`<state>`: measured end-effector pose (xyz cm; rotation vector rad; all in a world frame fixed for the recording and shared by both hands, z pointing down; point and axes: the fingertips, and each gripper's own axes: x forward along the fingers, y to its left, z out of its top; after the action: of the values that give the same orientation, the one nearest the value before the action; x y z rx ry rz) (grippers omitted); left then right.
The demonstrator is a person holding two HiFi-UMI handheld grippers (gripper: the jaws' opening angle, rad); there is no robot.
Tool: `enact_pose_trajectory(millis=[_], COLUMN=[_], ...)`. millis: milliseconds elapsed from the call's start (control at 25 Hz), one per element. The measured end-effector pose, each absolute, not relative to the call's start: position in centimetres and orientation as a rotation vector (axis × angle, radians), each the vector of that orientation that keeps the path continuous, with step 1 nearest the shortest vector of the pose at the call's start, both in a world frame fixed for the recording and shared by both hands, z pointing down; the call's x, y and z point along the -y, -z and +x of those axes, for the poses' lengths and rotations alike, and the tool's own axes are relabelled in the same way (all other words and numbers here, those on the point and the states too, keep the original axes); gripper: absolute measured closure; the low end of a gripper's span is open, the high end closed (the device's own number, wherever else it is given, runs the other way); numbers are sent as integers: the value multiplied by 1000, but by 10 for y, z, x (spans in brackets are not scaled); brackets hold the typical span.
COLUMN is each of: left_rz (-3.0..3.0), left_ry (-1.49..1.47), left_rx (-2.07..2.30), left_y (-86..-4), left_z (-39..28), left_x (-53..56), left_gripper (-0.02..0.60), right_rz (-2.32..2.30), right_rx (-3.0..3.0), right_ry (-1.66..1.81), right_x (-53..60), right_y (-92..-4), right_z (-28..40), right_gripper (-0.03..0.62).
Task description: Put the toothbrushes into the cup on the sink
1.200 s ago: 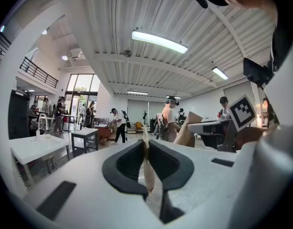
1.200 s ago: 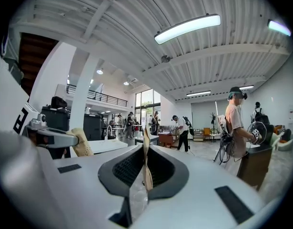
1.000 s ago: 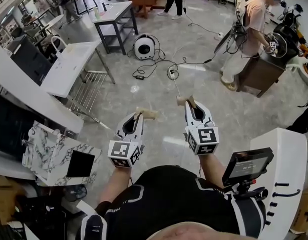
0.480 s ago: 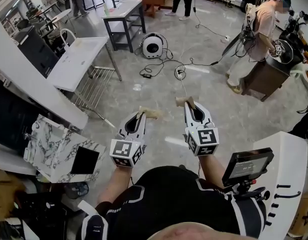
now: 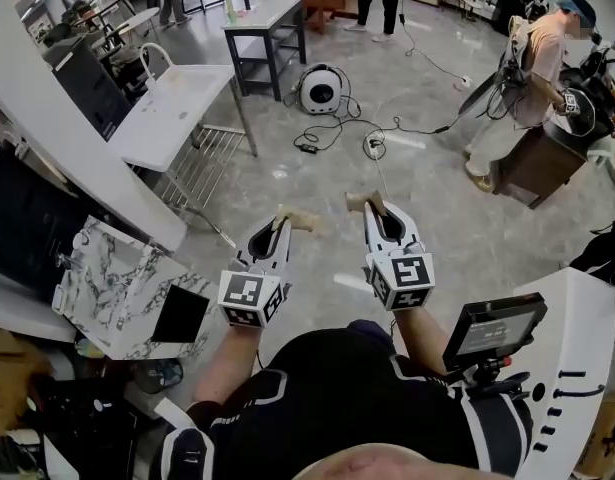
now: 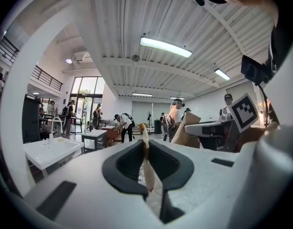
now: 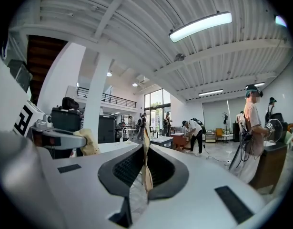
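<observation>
Left claw [image 5: 284, 219], right claw [image 5: 368, 206] each clamp a slim tan toothbrush [image 6: 147, 166] (edge-on); we should carry them level to the white sink [image 5: 157, 140] ahead-left.

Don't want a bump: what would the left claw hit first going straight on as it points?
Nothing close: the left claw, shut on a toothbrush, points level over open floor. The sink lies left of its line; only a distant table and people stand that way, depth unclear.

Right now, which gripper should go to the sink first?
Left, probably: the left gripper, shut on a toothbrush, is nearer the sink; the right gripper, also holding one, is farther off.
</observation>
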<state>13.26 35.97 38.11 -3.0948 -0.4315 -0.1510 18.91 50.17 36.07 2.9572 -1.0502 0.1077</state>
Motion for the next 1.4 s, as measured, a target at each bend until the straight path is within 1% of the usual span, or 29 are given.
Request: enact_pose_trajectory(millis=[320, 640, 1000, 1400], left_rz=[-3113, -3112, -3114, -3126], left_ry=[152, 167, 221, 245], left_rx=[372, 268, 109, 64], left_y=[-387, -395, -394, -390], left_z=[126, 138, 173, 230], left_x=[-326, -278, -184, -131], left_gripper=[545, 545, 545, 545], right_rz=[2899, 2835, 2776, 2815], right_rx=[1100, 1257, 1435, 1457], right_ry=[-109, -129, -120, -136], right_x=[-467, -395, -286, -239], right_y=[-374, -378, -377, -373], right_z=[186, 203, 254, 319], right_gripper=[554, 554, 554, 554])
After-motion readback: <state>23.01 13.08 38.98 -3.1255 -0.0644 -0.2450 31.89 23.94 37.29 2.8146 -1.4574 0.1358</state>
